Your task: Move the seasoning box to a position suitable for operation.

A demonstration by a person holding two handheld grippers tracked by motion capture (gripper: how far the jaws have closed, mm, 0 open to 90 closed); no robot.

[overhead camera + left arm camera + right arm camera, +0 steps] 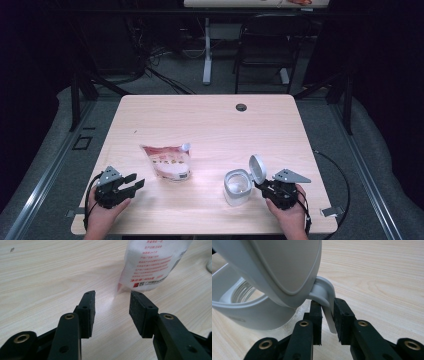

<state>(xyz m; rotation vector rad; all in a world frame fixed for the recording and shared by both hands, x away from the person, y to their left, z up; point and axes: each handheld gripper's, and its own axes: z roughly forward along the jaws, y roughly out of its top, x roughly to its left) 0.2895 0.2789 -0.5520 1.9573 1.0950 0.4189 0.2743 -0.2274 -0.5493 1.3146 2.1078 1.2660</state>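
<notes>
Right gripper (327, 315) closing on the handle of the white plastic jug.

White plastic jug with clear inner cup and flipped-up hinged lid (239, 187) stands on the pale wood table (210, 125); its curved handle (325, 296) sits between the jaws, one pad touching. Judged light, rigid, slick: grip handle mid-span. Left of the jug, the soft white-and-red refill pouch (167, 161); left gripper (112, 305) open, empty, just beyond it.

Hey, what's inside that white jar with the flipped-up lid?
The white jar looks empty: clear ribbed glass shows through its open mouth. Its raised lid covers the far part of the inside.
</notes>
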